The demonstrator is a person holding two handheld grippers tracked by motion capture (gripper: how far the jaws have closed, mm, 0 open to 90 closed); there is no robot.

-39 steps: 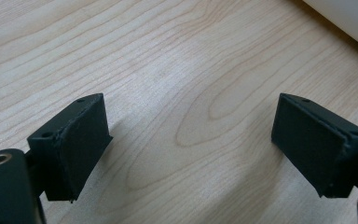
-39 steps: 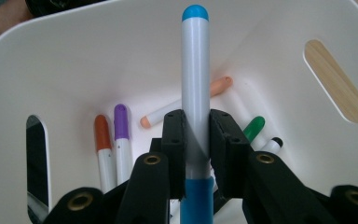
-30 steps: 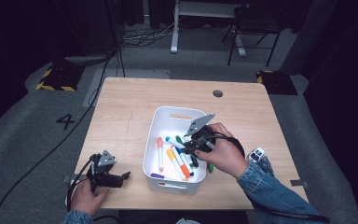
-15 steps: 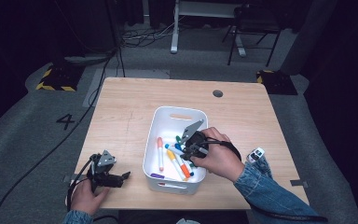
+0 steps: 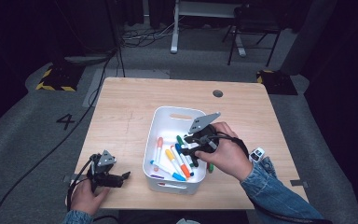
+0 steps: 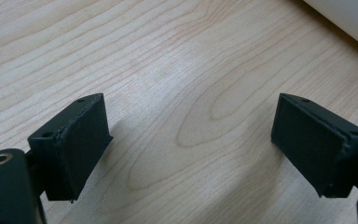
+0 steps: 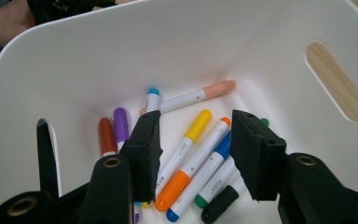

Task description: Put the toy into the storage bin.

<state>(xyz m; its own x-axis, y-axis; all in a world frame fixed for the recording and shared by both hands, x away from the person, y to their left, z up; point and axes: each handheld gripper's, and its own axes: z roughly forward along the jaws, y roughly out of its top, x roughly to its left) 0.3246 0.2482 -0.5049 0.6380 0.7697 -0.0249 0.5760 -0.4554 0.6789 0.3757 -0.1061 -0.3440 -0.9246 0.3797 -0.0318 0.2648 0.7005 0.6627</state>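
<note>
The left hand-held gripper lies low and roughly level in the person's left hand, its jaws standing wide apart with nothing between them. The right hand-held gripper is gripped in the right hand, forearm in a denim sleeve coming in from the lower right, jaws pointing down and to the left. Its jaws have just been opening and now stand partly apart; they seem to hold nothing.
</note>
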